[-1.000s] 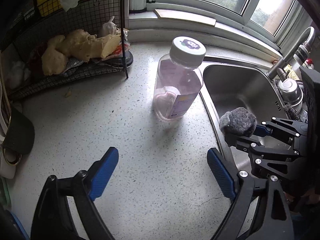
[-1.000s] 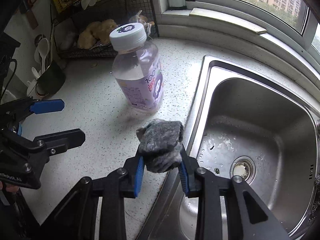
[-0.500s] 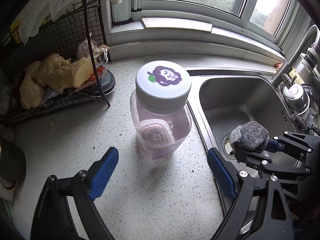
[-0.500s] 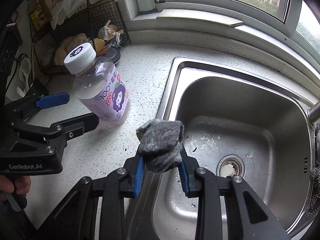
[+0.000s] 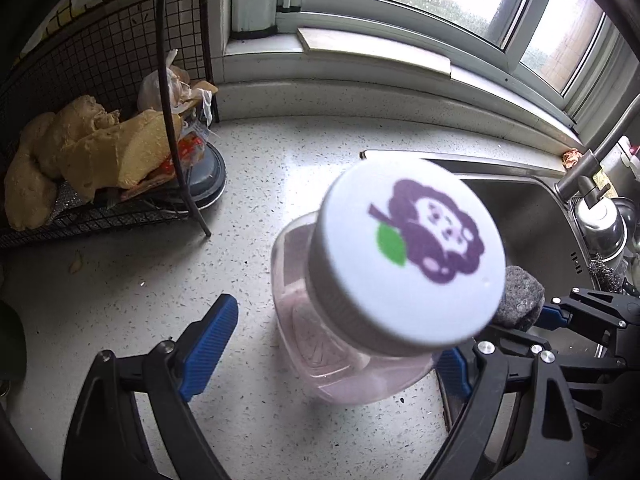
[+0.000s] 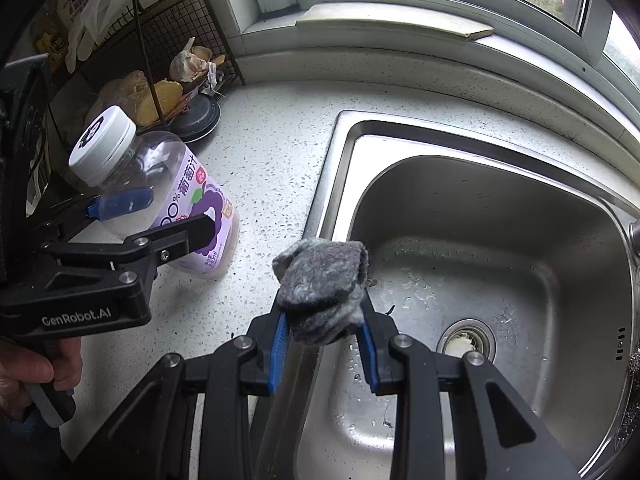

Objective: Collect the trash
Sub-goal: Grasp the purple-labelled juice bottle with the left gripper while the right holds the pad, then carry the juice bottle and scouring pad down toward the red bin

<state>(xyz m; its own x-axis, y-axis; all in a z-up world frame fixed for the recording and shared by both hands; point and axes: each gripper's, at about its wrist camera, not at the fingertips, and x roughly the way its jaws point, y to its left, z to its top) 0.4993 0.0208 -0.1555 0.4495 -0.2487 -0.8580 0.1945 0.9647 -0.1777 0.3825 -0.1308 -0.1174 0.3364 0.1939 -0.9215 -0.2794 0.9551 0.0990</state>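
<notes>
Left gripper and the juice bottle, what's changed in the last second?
The left gripper has come down around the grape juice bottle, its jaws closing with the bottle between them, not yet pressing. The bottle stands where it did beside the sink. The right gripper still clamps the grey scouring pad.

My left wrist view looks steeply down along its own two fingers at the speckled counter (image 5: pixel 132 320), very close above the bottle (image 5: pixel 348 360), whose cap (image 5: pixel 408 256) fills the middle. It faces the window sill, with the wire rack (image 5: pixel 100 80) at left and the sink (image 5: pixel 532 216) at right. My right wrist view looks down from over the sink's (image 6: pixel 500 240) left rim, also toward the window. Both views share the bottle (image 6: pixel 188 208), counter (image 6: pixel 280 128), rack (image 6: pixel 172 40) and sink, and each sees the other gripper at its edge.
</notes>
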